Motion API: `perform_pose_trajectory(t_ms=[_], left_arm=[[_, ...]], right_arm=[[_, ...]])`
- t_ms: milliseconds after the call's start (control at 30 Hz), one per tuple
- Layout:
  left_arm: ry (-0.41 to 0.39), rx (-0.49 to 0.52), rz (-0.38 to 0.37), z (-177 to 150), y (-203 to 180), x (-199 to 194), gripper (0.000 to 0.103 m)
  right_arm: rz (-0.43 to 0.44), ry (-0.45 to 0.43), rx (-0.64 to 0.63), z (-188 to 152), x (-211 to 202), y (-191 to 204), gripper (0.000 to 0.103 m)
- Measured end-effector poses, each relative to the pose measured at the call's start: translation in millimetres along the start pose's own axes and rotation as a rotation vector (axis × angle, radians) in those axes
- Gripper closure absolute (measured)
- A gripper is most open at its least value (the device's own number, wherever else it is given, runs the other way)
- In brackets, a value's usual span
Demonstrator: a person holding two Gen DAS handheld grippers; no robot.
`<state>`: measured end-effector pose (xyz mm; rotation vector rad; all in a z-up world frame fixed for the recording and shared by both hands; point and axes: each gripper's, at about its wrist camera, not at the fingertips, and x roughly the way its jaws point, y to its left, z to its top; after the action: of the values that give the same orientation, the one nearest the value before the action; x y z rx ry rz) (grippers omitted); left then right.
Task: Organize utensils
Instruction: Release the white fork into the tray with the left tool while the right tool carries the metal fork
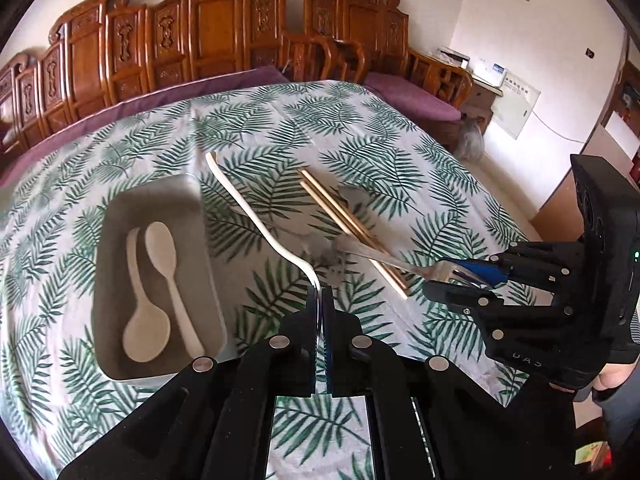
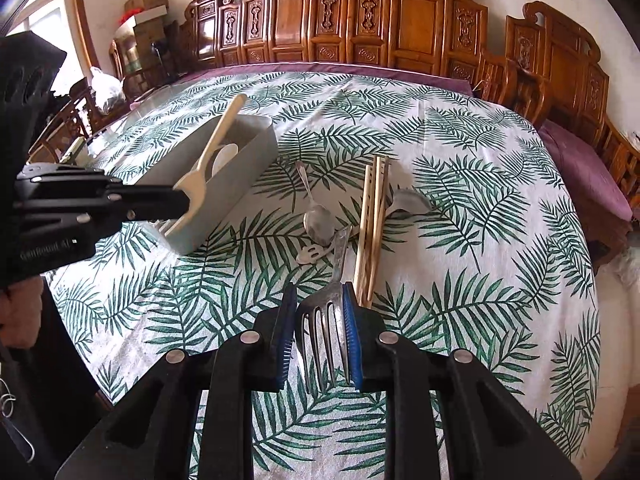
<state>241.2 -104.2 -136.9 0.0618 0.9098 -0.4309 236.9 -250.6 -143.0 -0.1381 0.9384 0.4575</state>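
My left gripper (image 1: pixel 321 294) is shut on a white plastic utensil (image 1: pixel 256 216), held above the table just right of the grey tray (image 1: pixel 208 240); it also shows in the right wrist view (image 2: pixel 208 160). Two white spoons (image 1: pixel 160 256) lie in the tray. My right gripper (image 2: pixel 320 320) is shut on the tines of a metal fork (image 2: pixel 326 320), whose handle points away over the table (image 1: pixel 384 254). Wooden chopsticks (image 2: pixel 372 224) and a metal spoon (image 2: pixel 316 220) lie on the leaf-print cloth ahead.
A small white utensil (image 2: pixel 310 254) and another metal piece (image 2: pixel 408 200) lie by the chopsticks. Carved wooden benches (image 2: pixel 400 20) with purple cushions stand behind the table. The table's right edge (image 1: pixel 500 200) drops to the floor.
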Motion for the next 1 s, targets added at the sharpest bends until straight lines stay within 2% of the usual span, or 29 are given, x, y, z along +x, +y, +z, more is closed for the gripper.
perform_pose_trajectory(t_ms=[167, 200, 433, 667, 1000], left_arm=[[-0.006, -0.012, 0.012, -2.3, 7.7, -4.3, 0.101], [-0.008, -0.013, 0.013, -3.6, 9.4, -5.6, 0.101], [-0.020, -0.023, 0.026, -3.3, 21.7, -14.4, 0.101], [-0.026, -0.032, 0.058, 1.1, 46.5, -24.0, 0.101], [0.022, -0.061, 0.081, -2.4, 89.3, -16.2, 0.101]], right_arm=[[0.011, 0.022, -0.010, -0.1, 8.9, 10.0, 0.088], [0.000, 0.025, -0.017, -0.4, 10.8, 12.6, 0.095], [0.008, 0.025, -0.022, 3.2, 12.9, 19.8, 0.096], [-0.010, -0.006, -0.055, 21.3, 1.5, 32.6, 0.096], [0.017, -0.053, -0.100, 58.3, -3.1, 64.8, 0.096]])
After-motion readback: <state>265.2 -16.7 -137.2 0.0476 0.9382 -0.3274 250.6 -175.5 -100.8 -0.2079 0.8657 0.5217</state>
